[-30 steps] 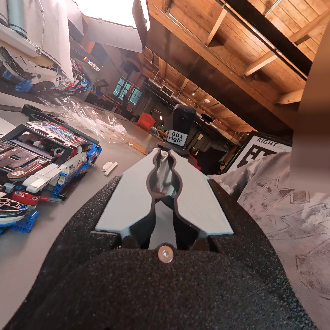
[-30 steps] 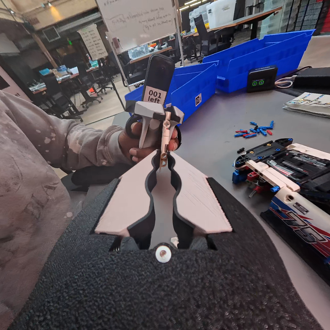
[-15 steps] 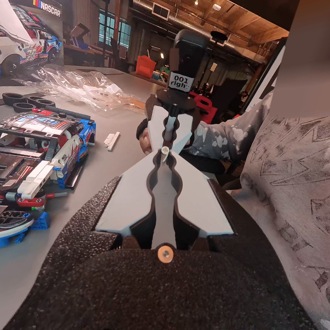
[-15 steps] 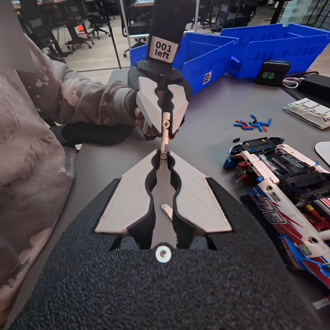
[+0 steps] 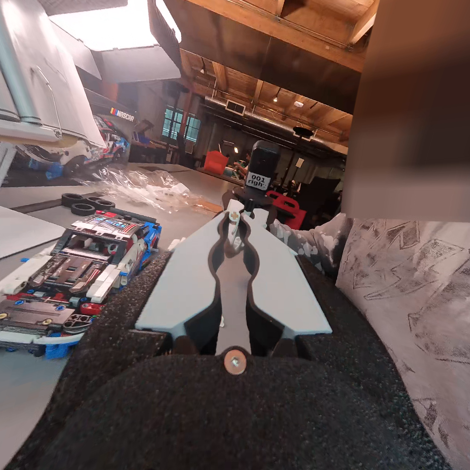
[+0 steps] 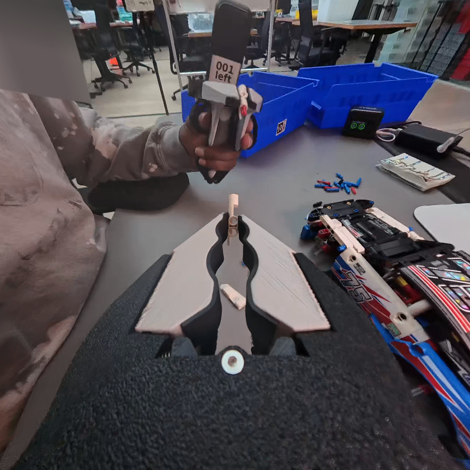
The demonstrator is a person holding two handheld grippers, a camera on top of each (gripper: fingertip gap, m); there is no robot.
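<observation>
Right hand-held gripper [image 6: 233, 223] pinching white beam [image 6: 232, 218]

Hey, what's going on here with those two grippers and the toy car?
A person holds a gripper in each hand above a grey table. The left gripper is shut on a small white piece. The right gripper is shut on a tan pin piece. The two are apart. A partly built brick race car sits beside them.
</observation>
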